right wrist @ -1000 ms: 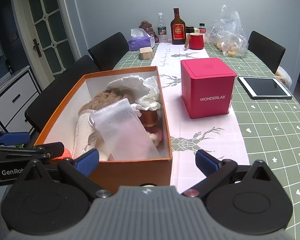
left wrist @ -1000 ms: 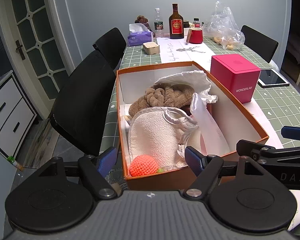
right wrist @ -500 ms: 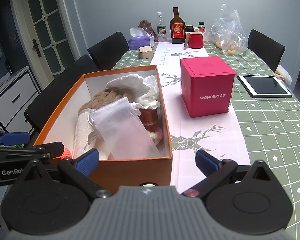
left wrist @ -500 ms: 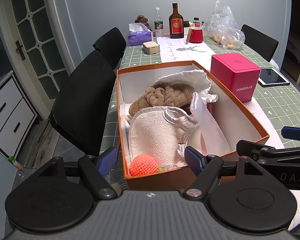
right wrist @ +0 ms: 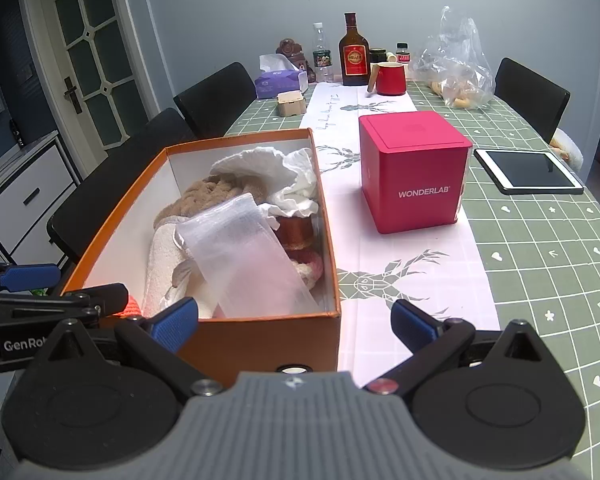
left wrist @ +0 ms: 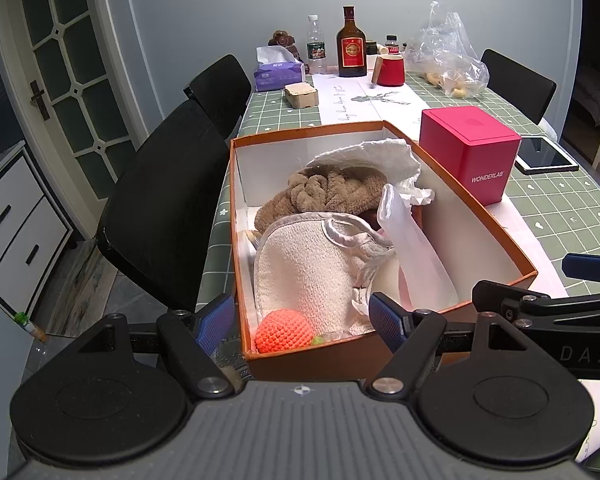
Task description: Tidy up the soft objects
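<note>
Currently, in the left wrist view, the left gripper point(left wrist: 302, 318) hangs at the near end of the orange box point(left wrist: 482, 210), jaws spread and gripping nothing. The soft objects lie inside that box on the surface point(left wrist: 560, 208). Count, this view: one brown plush towel point(left wrist: 324, 192), one crumpled white tissue point(left wrist: 374, 158), one cream terry mitt point(left wrist: 300, 272), one clear plastic pouch point(left wrist: 414, 254), one orange crochet ball point(left wrist: 284, 331). One end of the right gripper point(left wrist: 540, 308) enters from the right.

In the right wrist view, the right gripper point(right wrist: 294, 326) hovers over the box's near right corner, jaws spread and empty. Additional items counted here: one brown ribbon spool point(right wrist: 298, 232) and one pink knitted piece point(right wrist: 310, 268), both against the right wall beneath the tissue. Outside the box: one red WONDERLAB cube point(right wrist: 414, 172), one tablet point(right wrist: 528, 171), two chairs on the left side.

Step assessment: the layout fits two stages equally, either the soft objects gathered into the box with both grippers clear, or a filled box awaiting unpacking and sorting. The views do not settle which. Any further grasp calls for a shallow pinch on a fold, as cloth and film will slump and drag neighbours.
</note>
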Available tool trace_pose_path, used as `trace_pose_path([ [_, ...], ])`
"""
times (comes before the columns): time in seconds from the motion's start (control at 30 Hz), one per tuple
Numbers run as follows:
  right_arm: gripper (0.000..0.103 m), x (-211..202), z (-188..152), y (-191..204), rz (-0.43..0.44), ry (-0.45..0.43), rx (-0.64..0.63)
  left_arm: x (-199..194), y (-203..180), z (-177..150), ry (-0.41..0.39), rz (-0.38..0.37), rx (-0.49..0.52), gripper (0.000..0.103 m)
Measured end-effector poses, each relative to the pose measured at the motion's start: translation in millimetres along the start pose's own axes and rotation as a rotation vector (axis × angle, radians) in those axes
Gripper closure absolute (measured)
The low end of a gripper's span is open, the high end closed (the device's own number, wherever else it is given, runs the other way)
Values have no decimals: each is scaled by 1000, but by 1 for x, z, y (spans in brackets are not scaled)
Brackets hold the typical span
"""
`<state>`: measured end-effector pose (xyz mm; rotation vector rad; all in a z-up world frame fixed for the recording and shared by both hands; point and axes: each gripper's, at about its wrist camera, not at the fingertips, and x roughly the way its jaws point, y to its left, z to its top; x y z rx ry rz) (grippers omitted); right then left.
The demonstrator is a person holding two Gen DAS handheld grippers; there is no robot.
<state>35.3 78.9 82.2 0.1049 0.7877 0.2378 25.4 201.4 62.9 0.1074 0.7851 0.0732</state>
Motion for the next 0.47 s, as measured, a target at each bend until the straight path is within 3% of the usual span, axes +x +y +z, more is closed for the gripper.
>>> trace_pose_path([
  [0.47,3,4,-1,-4,8,3,15,0,-2,-1,-23,4,16,13],
])
